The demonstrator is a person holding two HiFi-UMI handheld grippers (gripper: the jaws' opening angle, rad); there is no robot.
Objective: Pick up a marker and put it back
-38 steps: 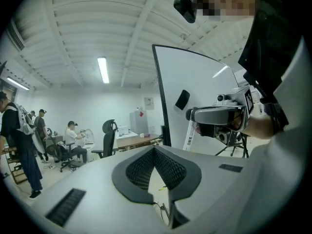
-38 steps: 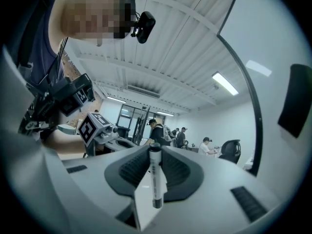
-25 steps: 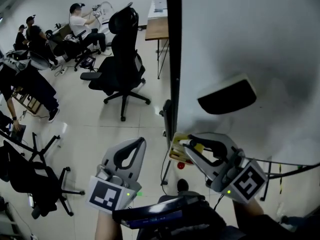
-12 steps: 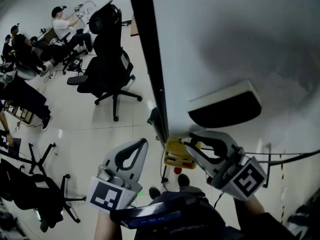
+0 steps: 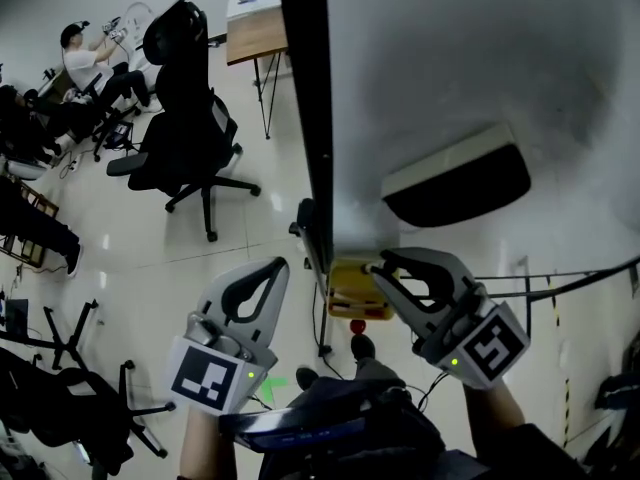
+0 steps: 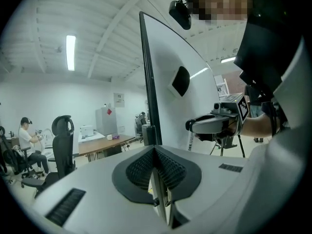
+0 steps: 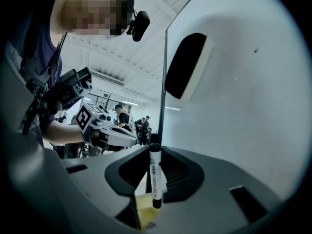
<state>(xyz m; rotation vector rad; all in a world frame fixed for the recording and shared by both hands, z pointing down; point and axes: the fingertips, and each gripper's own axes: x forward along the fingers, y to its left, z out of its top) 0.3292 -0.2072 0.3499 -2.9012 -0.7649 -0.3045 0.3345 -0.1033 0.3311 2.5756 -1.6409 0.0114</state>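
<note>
Right gripper (image 7: 154,154) grasping marker (image 7: 155,179) — upright between its pads. Left gripper (image 6: 156,152) clenched — nothing between.

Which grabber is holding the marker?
The right gripper: the marker stands pinched between its jaws. The left gripper is shut, with nothing between its jaws.

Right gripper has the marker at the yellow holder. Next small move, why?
Probably lift it straight up, slowly: the right gripper is shut on the upright marker, whose lower end sits right at the yellow holder.
</note>
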